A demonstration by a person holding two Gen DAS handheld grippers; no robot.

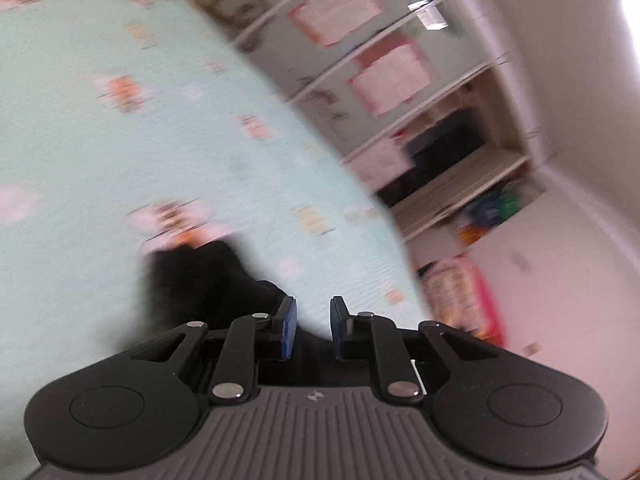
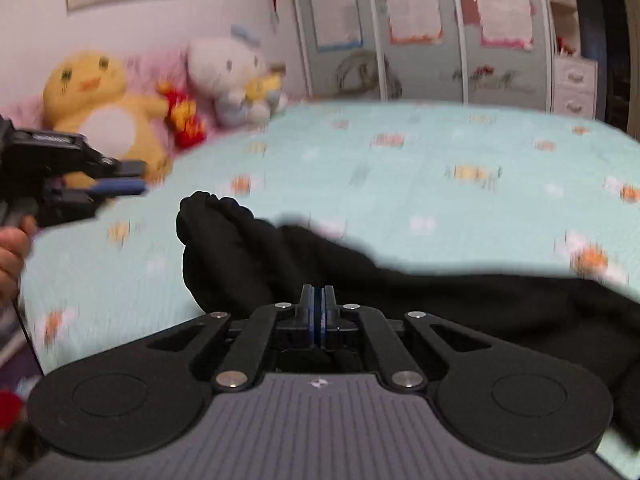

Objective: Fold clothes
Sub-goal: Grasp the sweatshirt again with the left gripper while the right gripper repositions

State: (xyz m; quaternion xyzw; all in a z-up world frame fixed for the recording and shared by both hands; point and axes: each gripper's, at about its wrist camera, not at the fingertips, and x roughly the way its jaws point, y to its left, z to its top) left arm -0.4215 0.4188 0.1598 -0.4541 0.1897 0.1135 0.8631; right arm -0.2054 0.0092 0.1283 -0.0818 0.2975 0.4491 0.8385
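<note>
A black garment [image 2: 280, 264] lies crumpled on the pale green patterned bedspread [image 2: 400, 168], with one bunched end rising at the left. My right gripper [image 2: 319, 294] is shut right at the near edge of the cloth; no fabric shows between its pads. In the left wrist view, part of the black garment [image 1: 200, 280] lies just ahead and to the left of my left gripper [image 1: 314, 320], which is open and holds nothing. The left gripper [image 2: 132, 178] also appears at the left of the right wrist view, hovering above the bed, held by a hand [image 2: 12, 252].
Plush toys sit at the head of the bed: a yellow duck [image 2: 100, 100] and a white one [image 2: 228, 72]. A wardrobe [image 2: 420, 40] with papers stuck on it stands behind the bed. Shelves [image 1: 440, 140] and the bedspread [image 1: 120, 160] edge show in the left wrist view.
</note>
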